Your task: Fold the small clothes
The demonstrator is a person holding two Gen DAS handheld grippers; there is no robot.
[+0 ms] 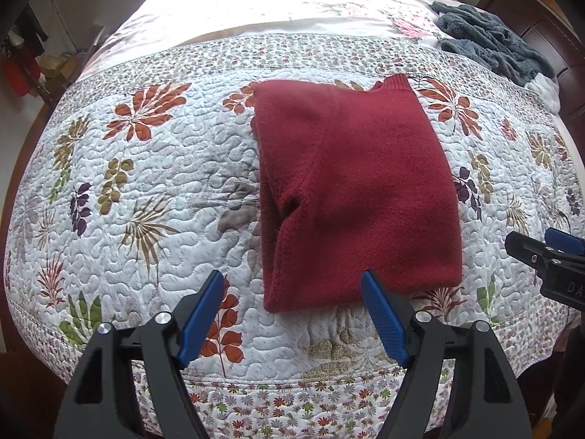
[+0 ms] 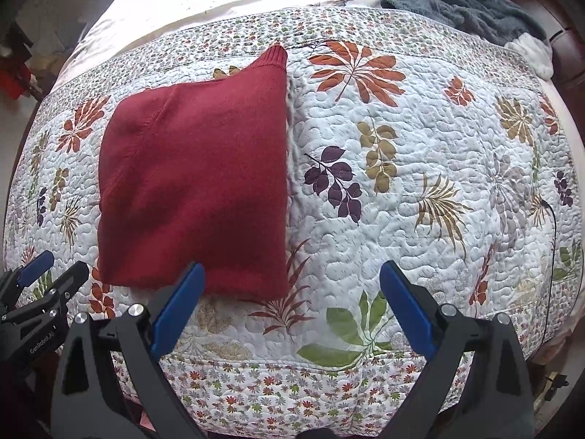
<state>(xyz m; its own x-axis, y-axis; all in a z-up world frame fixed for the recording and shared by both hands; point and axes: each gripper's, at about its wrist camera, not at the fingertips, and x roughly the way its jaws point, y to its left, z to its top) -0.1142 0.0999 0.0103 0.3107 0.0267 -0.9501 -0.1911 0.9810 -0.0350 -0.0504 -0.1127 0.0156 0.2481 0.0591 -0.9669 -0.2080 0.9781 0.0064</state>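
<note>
A dark red knitted sweater (image 1: 351, 190) lies folded into a rough rectangle on the floral quilt (image 1: 153, 190), its ribbed edge pointing to the far side. My left gripper (image 1: 294, 281) hovers open just before the sweater's near edge, nothing between its blue fingers (image 1: 384, 318). In the right wrist view the same sweater (image 2: 193, 190) sits to the left. My right gripper (image 2: 292, 274) is open near the sweater's near right corner, holding nothing. Each gripper shows at the edge of the other's view: the right one (image 1: 548, 252) and the left one (image 2: 40, 274).
A grey fluffy garment (image 1: 490, 36) over something white (image 1: 546, 87) lies crumpled at the far right of the bed, next to a dark wooden headboard (image 1: 541, 25). The quilt's near border (image 2: 274, 384) drops off the bed's edge. A thin black cable (image 2: 550, 256) runs along the right side.
</note>
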